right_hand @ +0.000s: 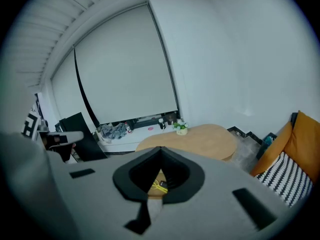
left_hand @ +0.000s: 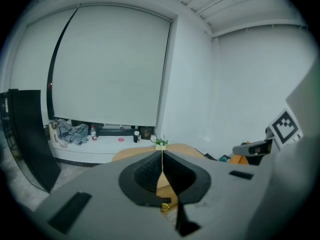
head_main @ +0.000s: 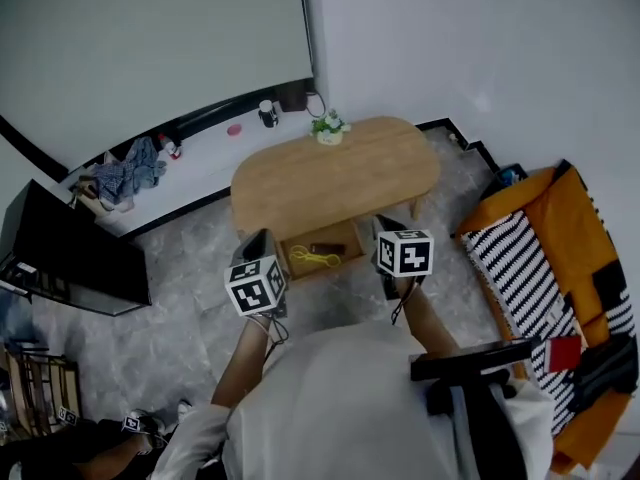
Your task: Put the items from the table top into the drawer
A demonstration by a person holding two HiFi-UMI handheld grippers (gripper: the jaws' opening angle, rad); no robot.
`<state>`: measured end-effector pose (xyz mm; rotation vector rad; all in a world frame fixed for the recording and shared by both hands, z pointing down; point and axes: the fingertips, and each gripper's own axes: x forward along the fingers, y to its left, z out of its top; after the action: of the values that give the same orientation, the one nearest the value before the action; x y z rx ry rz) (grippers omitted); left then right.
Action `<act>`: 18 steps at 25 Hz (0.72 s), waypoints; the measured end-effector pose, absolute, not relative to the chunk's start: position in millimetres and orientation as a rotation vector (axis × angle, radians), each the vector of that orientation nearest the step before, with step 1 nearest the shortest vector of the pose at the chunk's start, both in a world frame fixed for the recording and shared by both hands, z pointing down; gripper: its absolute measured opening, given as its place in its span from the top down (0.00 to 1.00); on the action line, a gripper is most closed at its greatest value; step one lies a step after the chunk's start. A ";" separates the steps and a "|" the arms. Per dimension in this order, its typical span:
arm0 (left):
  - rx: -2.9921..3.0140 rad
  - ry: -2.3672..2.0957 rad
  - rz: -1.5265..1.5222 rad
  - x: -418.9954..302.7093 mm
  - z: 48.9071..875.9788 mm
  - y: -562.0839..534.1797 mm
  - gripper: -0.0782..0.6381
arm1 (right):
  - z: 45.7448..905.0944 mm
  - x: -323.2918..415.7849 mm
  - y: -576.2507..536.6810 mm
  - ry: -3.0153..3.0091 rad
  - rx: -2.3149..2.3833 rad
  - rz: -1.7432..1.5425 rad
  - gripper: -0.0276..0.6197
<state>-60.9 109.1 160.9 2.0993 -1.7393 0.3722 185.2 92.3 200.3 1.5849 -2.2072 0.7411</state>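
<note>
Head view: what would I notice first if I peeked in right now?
An oval wooden table sits in the middle, almost bare, with just a little potted plant at its far edge. At its near edge the drawer stands open, with a yellow thing and a small dark item inside. The left gripper and right gripper flank the drawer, both shut and empty, and a bright orange sofa sits at the right.

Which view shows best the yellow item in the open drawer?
The head view: the yellow item lies fully visible in the drawer. The right gripper view shows only part of it, small and low; the left gripper view shows only a yellow scrap.
</note>
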 end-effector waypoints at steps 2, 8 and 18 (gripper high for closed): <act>2.120 -1.715 0.373 -56.5 158.8 110.9 0.88 | 194.8 183.0 97.5 -2.208 1.604 0.737 0.97; 2.155 -1.674 0.383 -42.8 159.2 124.3 0.88 | 192.8 180.9 116.0 -2.175 1.608 0.702 0.97; 2.141 -1.698 0.364 -59.8 161.9 120.0 0.88 | 188.9 164.4 102.3 -2.184 1.582 0.636 0.97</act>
<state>-59.8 120.0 161.9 2.1408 -1.6977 0.3643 164.4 102.3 188.9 1.5824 -2.1835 0.6363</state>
